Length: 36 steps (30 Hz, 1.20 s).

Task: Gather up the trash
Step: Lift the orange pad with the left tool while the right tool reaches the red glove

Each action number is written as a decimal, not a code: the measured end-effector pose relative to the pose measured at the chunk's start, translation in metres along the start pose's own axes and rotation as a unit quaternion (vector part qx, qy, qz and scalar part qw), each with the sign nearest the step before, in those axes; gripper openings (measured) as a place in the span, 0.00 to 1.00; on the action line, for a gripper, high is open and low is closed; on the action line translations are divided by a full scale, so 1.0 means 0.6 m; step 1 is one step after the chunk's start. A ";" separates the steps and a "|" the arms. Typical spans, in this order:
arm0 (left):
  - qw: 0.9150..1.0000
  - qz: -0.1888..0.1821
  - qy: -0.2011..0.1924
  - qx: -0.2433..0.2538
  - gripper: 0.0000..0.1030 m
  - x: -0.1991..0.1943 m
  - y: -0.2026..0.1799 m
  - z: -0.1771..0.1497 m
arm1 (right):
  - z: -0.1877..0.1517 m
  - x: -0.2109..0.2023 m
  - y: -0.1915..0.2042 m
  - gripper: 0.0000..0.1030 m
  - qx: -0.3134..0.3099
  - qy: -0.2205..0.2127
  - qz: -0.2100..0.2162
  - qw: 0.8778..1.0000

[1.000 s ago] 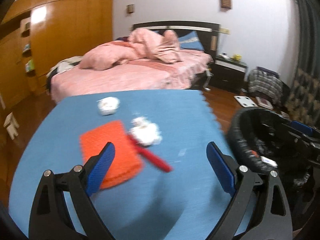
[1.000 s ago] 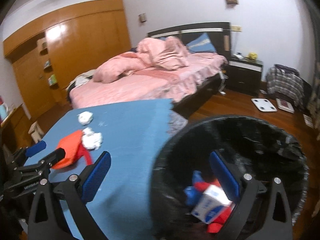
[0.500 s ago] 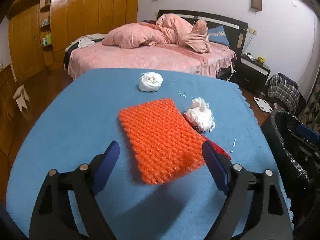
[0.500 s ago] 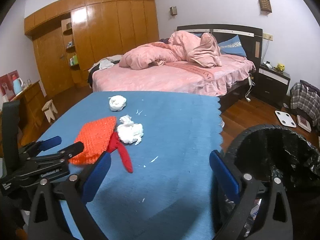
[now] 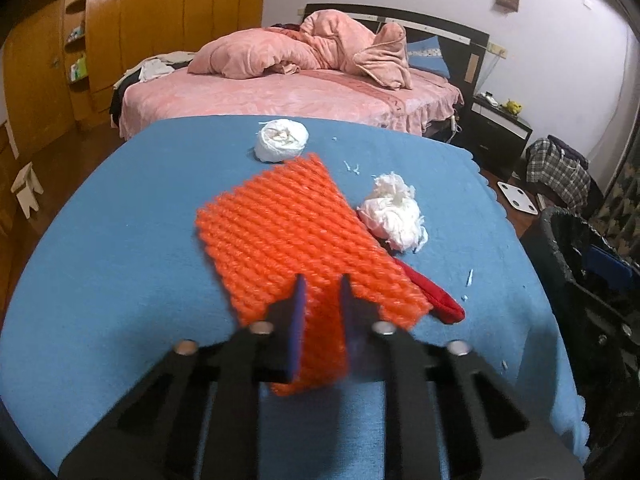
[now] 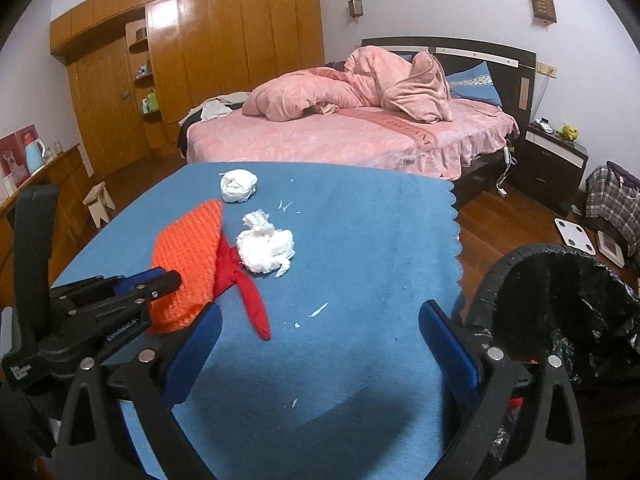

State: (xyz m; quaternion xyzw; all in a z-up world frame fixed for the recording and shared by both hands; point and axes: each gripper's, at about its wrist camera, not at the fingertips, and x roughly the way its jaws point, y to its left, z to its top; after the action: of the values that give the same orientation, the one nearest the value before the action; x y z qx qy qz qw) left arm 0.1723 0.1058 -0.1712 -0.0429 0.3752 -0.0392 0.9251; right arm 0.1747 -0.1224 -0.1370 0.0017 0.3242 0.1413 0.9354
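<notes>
A: Left gripper [image 5: 322, 292] closed on the near edge of the orange foam net sleeve [image 5: 296, 236]; the pads pinch the mesh between them. Confirm from the other side?

B: Confirmed from the right wrist view. The sleeve [image 6: 188, 252] curls up where the left gripper [image 6: 160, 280] has it. Right gripper [image 6: 320, 344] stands wide open, nothing between its jaws, above bare blue table cover [image 6: 360, 220].

A: Landmark: the black-lined trash bin [image 5: 576, 248]. From the left wrist view it sits off the table's right edge, so the sleeve lies to the bin's left with its long axis running away from the gripper toward the bed.

B: Bin [image 6: 560, 280] is just beside the right gripper; the right hand is the nearer one. The carry looks like a sideways sweep toward the bin.

A: A red strip [image 5: 432, 296] lies under the sleeve's bin-side edge. May drag along.

B: Crumpled tissue wad [image 6: 266, 250] touches that strip; a rolled tissue ball [image 6: 238, 186] lies farther from the bin, near the table's far edge.
</notes>
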 end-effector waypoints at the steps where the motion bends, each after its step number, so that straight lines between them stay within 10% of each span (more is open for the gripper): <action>1: 1.000 -0.001 -0.002 0.001 0.07 -0.001 0.000 0.000 | -0.001 0.001 0.001 0.94 0.000 0.000 0.000 1.000; 5: 1.000 0.001 -0.007 -0.004 0.07 -0.009 0.005 0.002 | -0.001 0.003 0.003 0.94 -0.001 0.001 0.002 1.000; 7: 1.000 0.000 -0.005 -0.019 0.19 -0.013 0.014 0.004 | -0.001 0.003 0.003 0.94 0.000 0.001 0.002 1.000; 9: 1.000 0.008 -0.005 -0.028 0.55 -0.017 0.022 0.004 | -0.001 0.003 0.004 0.94 0.000 0.002 0.002 1.000; 14: 0.999 0.016 0.021 -0.042 0.67 0.001 0.035 -0.007 | 0.001 0.007 0.007 0.94 -0.001 0.003 0.005 1.000; 18: 0.997 -0.004 0.049 -0.052 0.63 0.027 0.034 -0.019 | -0.002 0.006 0.009 0.94 -0.003 0.002 0.004 1.000; 24: 0.999 -0.018 0.035 -0.026 0.23 0.020 0.013 -0.020 | -0.004 0.007 0.011 0.94 -0.002 0.004 0.003 1.000; 36: 0.999 0.008 -0.030 -0.030 0.17 -0.059 0.054 -0.015 | -0.006 0.012 0.013 0.94 -0.002 0.005 0.004 1.000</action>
State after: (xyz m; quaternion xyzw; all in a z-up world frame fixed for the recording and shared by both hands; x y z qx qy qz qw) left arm 0.1417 0.1414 -0.1568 -0.0692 0.3482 -0.0193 0.9347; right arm 0.1762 -0.1135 -0.1433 0.0004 0.3282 0.1461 0.9332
